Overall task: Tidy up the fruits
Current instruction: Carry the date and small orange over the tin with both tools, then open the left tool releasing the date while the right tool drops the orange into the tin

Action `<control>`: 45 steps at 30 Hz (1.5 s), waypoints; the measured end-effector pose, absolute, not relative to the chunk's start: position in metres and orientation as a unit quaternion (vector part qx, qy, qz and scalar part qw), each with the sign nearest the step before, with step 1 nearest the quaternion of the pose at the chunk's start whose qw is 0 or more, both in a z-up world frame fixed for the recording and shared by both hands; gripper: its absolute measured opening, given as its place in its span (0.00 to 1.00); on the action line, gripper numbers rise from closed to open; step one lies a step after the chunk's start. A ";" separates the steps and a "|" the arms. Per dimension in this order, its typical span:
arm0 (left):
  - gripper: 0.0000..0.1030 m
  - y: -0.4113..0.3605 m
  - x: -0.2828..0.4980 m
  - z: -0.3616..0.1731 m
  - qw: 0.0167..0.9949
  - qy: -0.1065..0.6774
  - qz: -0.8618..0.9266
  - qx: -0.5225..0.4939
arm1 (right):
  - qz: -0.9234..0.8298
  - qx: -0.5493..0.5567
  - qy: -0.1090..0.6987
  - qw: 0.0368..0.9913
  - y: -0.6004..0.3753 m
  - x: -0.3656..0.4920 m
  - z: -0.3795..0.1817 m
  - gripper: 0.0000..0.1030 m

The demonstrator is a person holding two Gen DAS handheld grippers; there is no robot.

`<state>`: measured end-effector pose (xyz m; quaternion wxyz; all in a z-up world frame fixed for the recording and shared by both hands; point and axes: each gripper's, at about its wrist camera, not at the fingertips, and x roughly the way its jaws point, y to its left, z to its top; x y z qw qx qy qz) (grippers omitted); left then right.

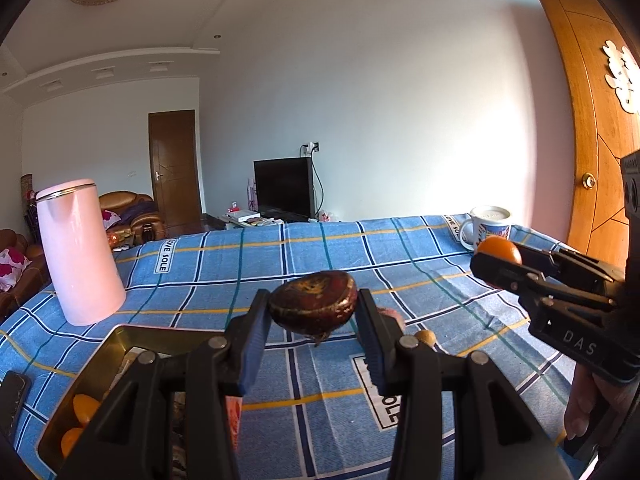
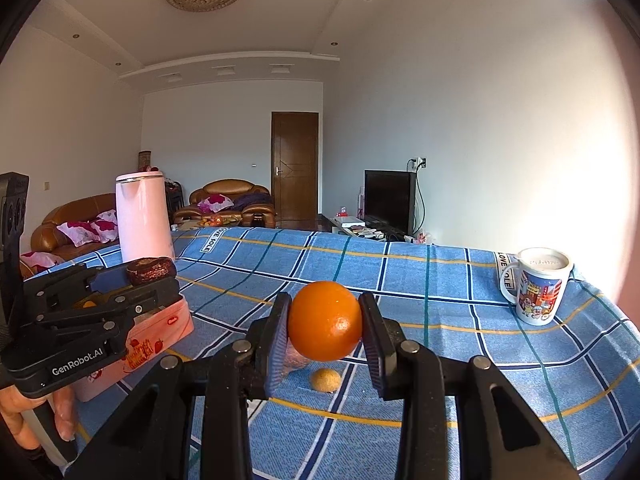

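My left gripper point(image 1: 313, 306) is shut on a dark brown, flattened round fruit point(image 1: 313, 304) and holds it above the blue checked cloth point(image 1: 320, 248). It also shows in the right wrist view point(image 2: 151, 271). My right gripper point(image 2: 325, 322) is shut on an orange point(image 2: 325, 321), held above the cloth; it shows at the right of the left wrist view point(image 1: 500, 250). A pink tin box point(image 2: 156, 340) with a gold inside point(image 1: 120, 340) sits under the left gripper and holds orange fruits point(image 1: 84, 406). A small tan fruit point(image 2: 326, 379) lies on the cloth.
A tall pink kettle point(image 1: 80, 252) stands at the far left of the table. A printed white mug point(image 2: 538, 286) stands at the far right edge. A dark phone point(image 1: 12, 396) lies left of the box. Sofas, a TV and doors are beyond the table.
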<state>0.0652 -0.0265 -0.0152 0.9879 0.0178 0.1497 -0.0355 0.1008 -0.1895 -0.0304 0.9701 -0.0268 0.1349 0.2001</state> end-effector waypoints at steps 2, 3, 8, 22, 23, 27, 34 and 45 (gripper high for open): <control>0.43 -0.017 0.064 -0.013 0.988 0.152 -0.027 0.010 | 0.210 -0.026 0.137 0.968 -0.179 0.103 -0.027 0.35; 0.43 -0.011 0.063 -0.012 0.988 0.152 -0.023 0.006 | 0.217 -0.025 0.138 0.966 -0.173 0.104 -0.025 0.35; 0.43 0.016 0.057 -0.010 0.988 0.153 -0.001 -0.006 | 0.257 -0.026 0.141 0.956 -0.136 0.106 -0.014 0.35; 0.43 0.098 0.055 -0.025 0.978 0.189 0.074 -0.050 | 0.358 -0.039 0.222 0.906 -0.023 0.129 -0.036 0.35; 0.43 0.104 0.054 -0.027 0.977 0.192 0.077 -0.053 | 0.361 -0.040 0.230 0.903 -0.018 0.132 -0.040 0.35; 0.43 0.121 0.056 -0.032 0.971 0.212 0.089 -0.061 | 0.368 -0.059 0.254 0.893 0.002 0.136 -0.052 0.35; 0.43 0.133 0.065 -0.045 0.962 0.247 0.091 -0.067 | 0.379 -0.088 0.291 0.874 0.026 0.141 -0.069 0.36; 0.66 0.120 0.054 -0.031 0.967 0.229 0.092 -0.063 | 0.394 -0.106 0.303 0.861 0.029 0.133 -0.070 0.58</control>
